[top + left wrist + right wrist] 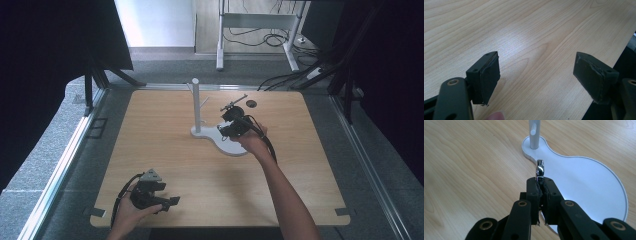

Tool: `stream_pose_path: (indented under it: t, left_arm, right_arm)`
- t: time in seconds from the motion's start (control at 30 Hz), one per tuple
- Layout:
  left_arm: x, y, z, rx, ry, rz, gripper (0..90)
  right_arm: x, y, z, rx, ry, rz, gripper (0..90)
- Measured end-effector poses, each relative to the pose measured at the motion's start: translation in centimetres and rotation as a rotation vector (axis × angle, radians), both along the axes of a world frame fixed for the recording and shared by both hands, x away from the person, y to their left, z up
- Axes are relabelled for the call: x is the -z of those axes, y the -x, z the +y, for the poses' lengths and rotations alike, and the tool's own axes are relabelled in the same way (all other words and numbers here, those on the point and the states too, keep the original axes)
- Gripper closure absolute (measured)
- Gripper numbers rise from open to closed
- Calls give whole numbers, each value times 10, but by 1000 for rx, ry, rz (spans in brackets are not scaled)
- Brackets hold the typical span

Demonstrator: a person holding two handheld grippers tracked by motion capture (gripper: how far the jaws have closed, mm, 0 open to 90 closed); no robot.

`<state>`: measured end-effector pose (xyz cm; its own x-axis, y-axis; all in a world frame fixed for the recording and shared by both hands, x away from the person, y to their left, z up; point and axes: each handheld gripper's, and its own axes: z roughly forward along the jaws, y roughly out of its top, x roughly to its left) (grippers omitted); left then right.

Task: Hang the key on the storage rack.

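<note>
Right tongs (541, 185) clenched on a small shiny metal ring (540, 169), gripped by its lower edge and standing upright above the white stand base (584, 180). Pickup done, judging by that grip; hanging on the post (534, 133) at twelve o'clock, with its short peg (532, 131), apparently still left. Left tongs (536, 75) released, nothing between the pads, idle over the bare counter (529, 30) near its six o'clock edge. Small dark disc (251, 104) lying beyond the stand.

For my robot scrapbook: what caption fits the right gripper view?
Right gripper pinches a shiny metal ring above the white stand.
</note>
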<state>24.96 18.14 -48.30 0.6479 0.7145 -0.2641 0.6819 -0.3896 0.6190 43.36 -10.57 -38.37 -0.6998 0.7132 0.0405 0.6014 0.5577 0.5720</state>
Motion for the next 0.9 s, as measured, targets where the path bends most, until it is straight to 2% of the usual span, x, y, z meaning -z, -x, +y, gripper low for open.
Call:
stream_pose_path:
  t: [0.3, 0.5, 0.9]
  left_arm:
    - [0, 0, 0, 2, 3, 1, 218]
    - [-1, 0, -1, 9, 0, 2, 218]
    - [0, 0, -1, 11, 3, 2, 218]
  right_arm:
    - [2, -16, 2, 28, -8, 5, 843]
    - [0, -22, 5, 27, -10, -7, 843]
    - [-1, -36, 11, 39, -5, 7, 843]
